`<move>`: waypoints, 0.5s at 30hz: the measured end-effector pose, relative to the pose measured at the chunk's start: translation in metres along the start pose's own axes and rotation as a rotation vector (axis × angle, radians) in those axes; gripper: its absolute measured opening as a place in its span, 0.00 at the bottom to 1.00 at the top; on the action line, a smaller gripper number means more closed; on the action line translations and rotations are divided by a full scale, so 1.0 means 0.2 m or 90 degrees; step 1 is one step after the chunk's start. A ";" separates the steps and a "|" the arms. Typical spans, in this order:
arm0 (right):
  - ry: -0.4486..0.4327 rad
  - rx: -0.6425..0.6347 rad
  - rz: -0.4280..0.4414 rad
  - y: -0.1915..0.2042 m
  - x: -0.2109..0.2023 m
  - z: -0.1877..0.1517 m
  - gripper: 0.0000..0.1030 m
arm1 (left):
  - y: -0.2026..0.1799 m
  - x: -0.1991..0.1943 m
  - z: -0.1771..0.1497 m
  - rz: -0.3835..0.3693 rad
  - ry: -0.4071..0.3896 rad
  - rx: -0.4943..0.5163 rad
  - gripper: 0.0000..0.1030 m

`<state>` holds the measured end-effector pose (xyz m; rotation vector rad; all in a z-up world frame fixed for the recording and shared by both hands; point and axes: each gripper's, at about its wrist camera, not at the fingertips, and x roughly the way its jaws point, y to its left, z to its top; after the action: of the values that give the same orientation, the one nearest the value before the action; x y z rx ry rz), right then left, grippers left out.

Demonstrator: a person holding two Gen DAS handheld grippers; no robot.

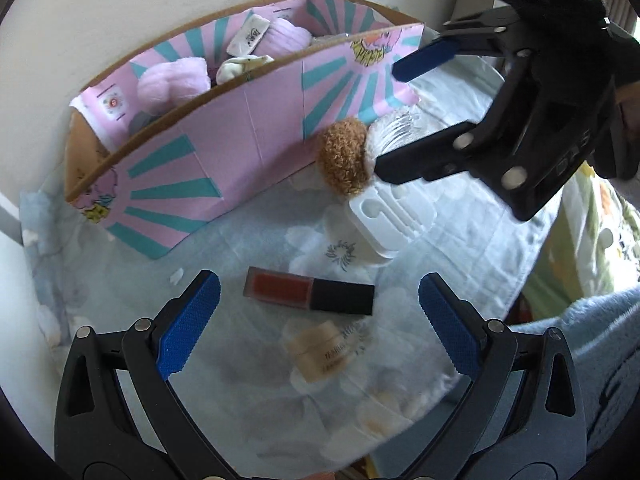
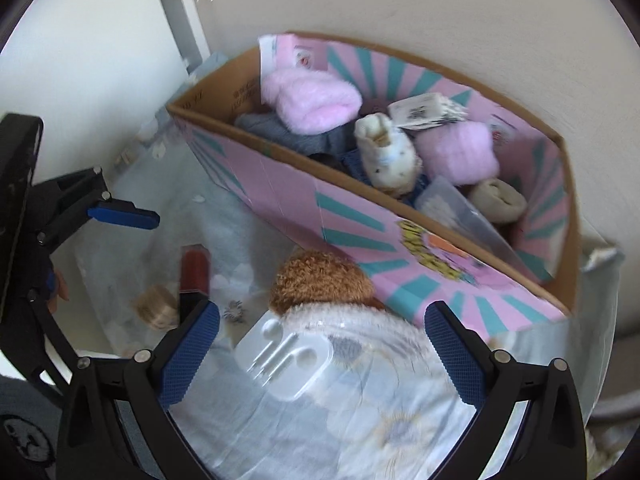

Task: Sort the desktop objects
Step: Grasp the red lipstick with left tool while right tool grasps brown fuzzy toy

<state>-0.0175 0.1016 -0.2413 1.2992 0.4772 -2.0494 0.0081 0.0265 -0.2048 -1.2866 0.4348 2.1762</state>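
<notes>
My left gripper is open low over a pale floral cloth. A red lip gloss tube with a black cap lies flat between its blue pads, and a small beige jar lies just nearer. My right gripper is also open and holds nothing. It hovers over a brown fuzzy ball, a clear ribbed glass jar and a white plastic insert tray. The left wrist view shows the right gripper at upper right. A pink and teal cardboard box stands behind.
The box holds pink fluffy socks, a white sock, grey cloth and a plastic bag. It stands against a pale wall. A light blue towel and patterned bedding lie to the right. One left gripper finger shows at the left.
</notes>
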 end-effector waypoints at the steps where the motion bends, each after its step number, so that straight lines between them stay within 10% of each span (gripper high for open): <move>1: 0.001 -0.004 -0.004 0.00 0.03 0.00 0.99 | 0.00 0.02 -0.01 0.001 -0.003 0.001 0.97; 15: 0.041 -0.035 -0.017 -0.01 0.22 -0.04 0.84 | 0.03 0.14 -0.06 -0.027 -0.028 0.003 0.91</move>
<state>-0.0261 0.0928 -0.2850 1.3355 0.5796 -2.0071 0.0028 0.0242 -0.2346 -1.2323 0.3902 2.1626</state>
